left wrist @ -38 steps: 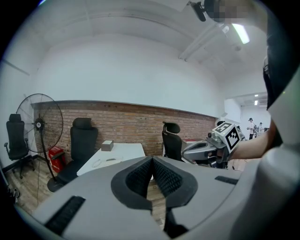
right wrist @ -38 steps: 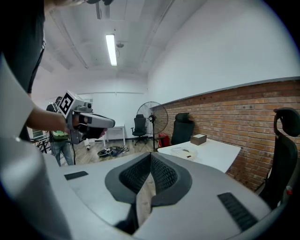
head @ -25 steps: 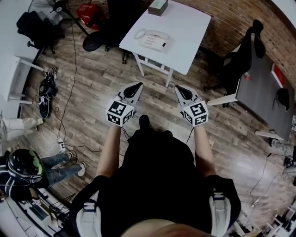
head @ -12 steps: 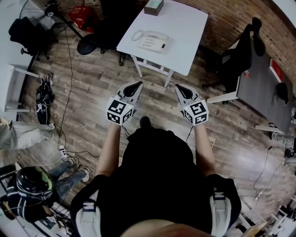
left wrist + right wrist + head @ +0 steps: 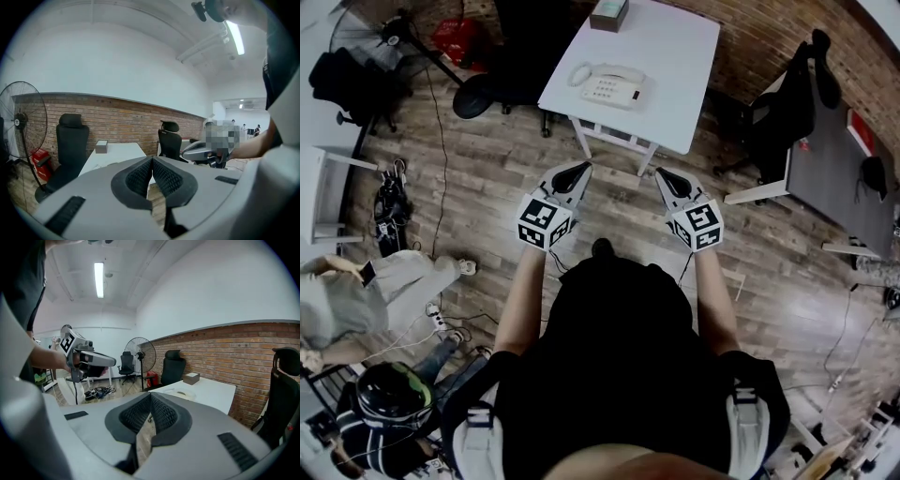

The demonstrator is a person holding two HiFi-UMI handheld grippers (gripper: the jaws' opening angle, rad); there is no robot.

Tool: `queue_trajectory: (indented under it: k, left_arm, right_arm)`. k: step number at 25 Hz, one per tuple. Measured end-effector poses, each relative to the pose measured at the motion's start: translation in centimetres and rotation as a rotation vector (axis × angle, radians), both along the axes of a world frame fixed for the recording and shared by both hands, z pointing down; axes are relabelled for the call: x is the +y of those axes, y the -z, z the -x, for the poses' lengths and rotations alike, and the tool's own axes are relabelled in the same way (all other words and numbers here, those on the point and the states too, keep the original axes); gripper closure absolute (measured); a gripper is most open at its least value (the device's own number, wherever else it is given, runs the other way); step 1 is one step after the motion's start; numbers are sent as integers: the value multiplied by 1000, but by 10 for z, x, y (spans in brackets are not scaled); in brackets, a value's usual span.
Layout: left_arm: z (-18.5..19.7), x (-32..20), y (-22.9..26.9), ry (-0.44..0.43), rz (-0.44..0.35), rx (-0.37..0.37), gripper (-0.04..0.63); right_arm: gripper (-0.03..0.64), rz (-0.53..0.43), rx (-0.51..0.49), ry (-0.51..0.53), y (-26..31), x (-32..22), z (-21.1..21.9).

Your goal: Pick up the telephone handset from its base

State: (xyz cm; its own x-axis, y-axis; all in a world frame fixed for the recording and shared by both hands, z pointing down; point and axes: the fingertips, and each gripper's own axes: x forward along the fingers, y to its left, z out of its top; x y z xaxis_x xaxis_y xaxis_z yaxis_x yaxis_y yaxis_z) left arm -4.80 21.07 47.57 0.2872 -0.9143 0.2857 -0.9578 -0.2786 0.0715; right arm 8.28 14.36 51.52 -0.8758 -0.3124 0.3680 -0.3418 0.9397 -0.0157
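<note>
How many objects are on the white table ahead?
2: the telephone toward the left side of the table, and a small box at its far edge. Nothing else shows on it.

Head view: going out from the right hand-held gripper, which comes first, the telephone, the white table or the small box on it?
1. The white table: its near edge lies just ahead of the right hand-held gripper.
2. The telephone: on the table's left part, further in from that edge.
3. The small box: at the table's far end, beyond the telephone.
</note>
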Motion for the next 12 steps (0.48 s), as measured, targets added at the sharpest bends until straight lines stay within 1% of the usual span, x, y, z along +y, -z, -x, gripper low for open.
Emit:
queue_trajectory:
  k: [8,12]
  left_arm:
    - [27,-2,-5,-39,4,0,575]
    - [42,-2,-9,-41,-1,5,575]
  right_arm:
    - [620,4,3,-48,-6,0,21]
    - [620,4,9,-58,-10,4,32]
